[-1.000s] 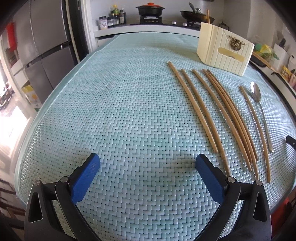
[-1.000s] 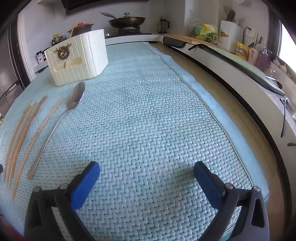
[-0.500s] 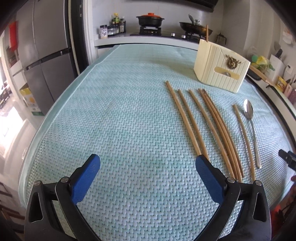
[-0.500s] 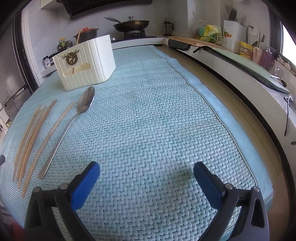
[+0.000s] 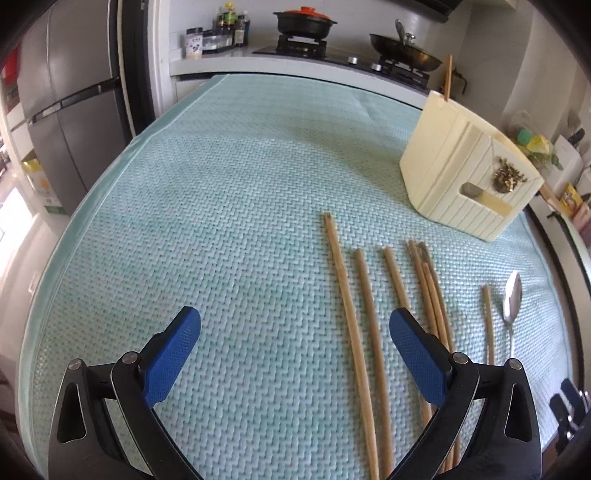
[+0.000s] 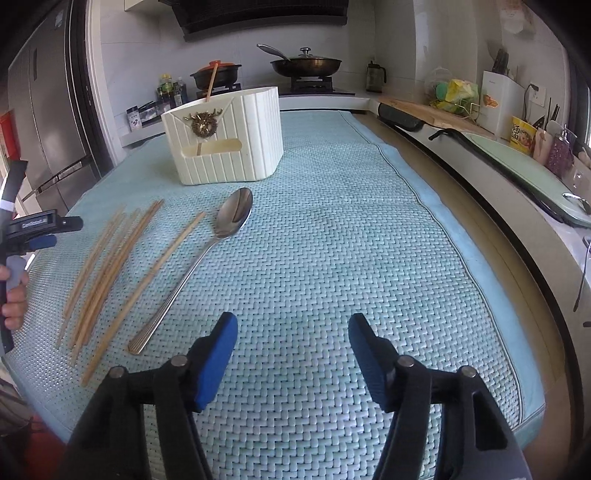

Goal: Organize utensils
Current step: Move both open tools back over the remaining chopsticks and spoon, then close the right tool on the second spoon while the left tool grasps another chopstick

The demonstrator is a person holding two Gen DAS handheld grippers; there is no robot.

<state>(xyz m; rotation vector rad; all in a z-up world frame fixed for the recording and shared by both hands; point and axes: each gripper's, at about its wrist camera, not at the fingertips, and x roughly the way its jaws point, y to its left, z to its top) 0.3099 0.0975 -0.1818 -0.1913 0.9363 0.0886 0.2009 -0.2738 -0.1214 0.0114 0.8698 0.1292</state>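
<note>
Several wooden chopsticks (image 5: pixel 356 332) (image 6: pixel 110 254) lie side by side on a pale green woven mat (image 5: pixel 221 229) (image 6: pixel 332 258). A metal spoon (image 5: pixel 511 299) (image 6: pixel 207 258) rests to their right. Behind them stands a cream utensil holder (image 5: pixel 465 184) (image 6: pixel 225 140) with one chopstick upright in it. My left gripper (image 5: pixel 295 328) is open above the mat, and the two leftmost chopsticks run between its fingers. My right gripper (image 6: pixel 291 328) hovers over bare mat to the right of the spoon's handle; its jaws are closing with nothing between them.
A stove with a black pot (image 5: pixel 304 22) and a wok (image 6: pixel 304 66) lies beyond the mat. A fridge (image 5: pixel 62 103) stands at the left. A counter with a sink and boxes (image 6: pixel 498 147) runs along the right. A hand (image 6: pixel 13 291) holds the left gripper.
The left gripper moved right, so the leftmost chopsticks now lie between its fingers. The right gripper's jaws narrowed and the spoon sits nearer to it.
</note>
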